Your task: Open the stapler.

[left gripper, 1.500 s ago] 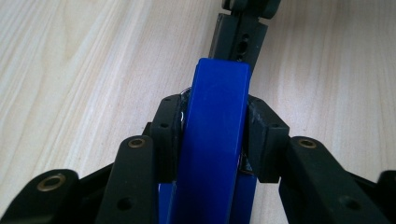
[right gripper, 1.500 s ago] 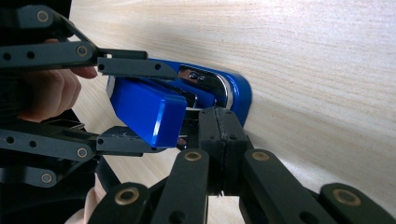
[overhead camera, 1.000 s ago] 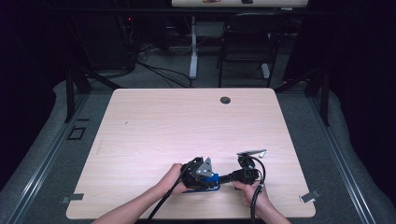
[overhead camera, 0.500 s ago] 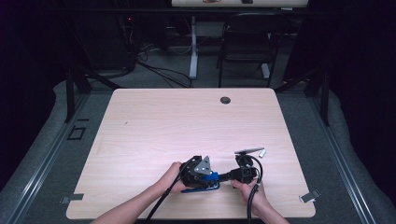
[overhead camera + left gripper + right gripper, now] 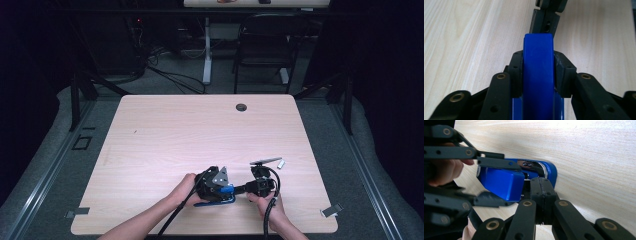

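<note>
A person is working at the near edge of a wooden table (image 5: 165, 135), the left gripper (image 5: 537, 65) pinching the upper arm of a blue stapler (image 5: 501, 181) between its 2 pads – its jaws have just been opening slightly, though the pads are still pressing the blue body. The right gripper (image 5: 541, 187), jaws pressed together, is poking its tips into the open stapler's mouth near the metal magazine (image 5: 534, 167). Judging from this, the left should be holding steady while the right is nudging gently – a small metal piece (image 5: 281, 163) is lying just beside them.
</note>
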`<state>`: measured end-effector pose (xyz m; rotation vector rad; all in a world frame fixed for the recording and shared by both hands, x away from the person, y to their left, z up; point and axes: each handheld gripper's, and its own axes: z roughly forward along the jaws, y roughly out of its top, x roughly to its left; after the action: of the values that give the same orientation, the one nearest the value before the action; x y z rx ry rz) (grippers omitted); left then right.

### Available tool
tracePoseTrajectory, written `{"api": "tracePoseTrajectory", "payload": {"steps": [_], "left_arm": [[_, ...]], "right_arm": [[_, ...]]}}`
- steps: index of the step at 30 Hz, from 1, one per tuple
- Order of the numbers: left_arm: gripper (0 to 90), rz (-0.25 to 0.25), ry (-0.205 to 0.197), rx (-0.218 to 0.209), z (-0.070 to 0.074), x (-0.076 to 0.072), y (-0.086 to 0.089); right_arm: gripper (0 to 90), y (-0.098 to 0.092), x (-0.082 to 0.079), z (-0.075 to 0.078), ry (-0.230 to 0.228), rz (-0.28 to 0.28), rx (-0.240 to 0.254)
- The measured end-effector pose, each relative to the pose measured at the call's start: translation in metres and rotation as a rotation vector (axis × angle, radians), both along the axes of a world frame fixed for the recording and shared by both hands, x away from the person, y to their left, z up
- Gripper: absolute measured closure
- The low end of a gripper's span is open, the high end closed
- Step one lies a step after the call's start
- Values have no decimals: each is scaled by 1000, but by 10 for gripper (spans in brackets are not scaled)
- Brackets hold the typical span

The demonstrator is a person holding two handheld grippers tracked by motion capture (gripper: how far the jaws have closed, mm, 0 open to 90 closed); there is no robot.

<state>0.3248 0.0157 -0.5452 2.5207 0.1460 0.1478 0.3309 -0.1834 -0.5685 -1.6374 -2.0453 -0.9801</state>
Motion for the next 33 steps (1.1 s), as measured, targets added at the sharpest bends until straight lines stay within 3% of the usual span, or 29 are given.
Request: {"api": "tracePoseTrajectory", "payload": {"steps": [3,10,18,19,28,33], "left_arm": [[618,23,-22,19,-1,-2,-9],[653,4,2,4,0,1,-7],[660,-14,-14,-51,-4,2,-1],[660,-21,1,-43,-3,2,-1],[662,-11,-9,-123,-9,2,6],[662,-11,-14,-143,-11,1,8]], "right_arm": [[900,0,0,0,0,-1,2],[900,-1,0,0,-4,1,-3],[900,0,-1,1,-16,1,-12],[900,0,-1,1,-16,-1,-13],[900,1,-2,1,-28,2,-23],[900,3,-2,3,-43,8,-33]]}}
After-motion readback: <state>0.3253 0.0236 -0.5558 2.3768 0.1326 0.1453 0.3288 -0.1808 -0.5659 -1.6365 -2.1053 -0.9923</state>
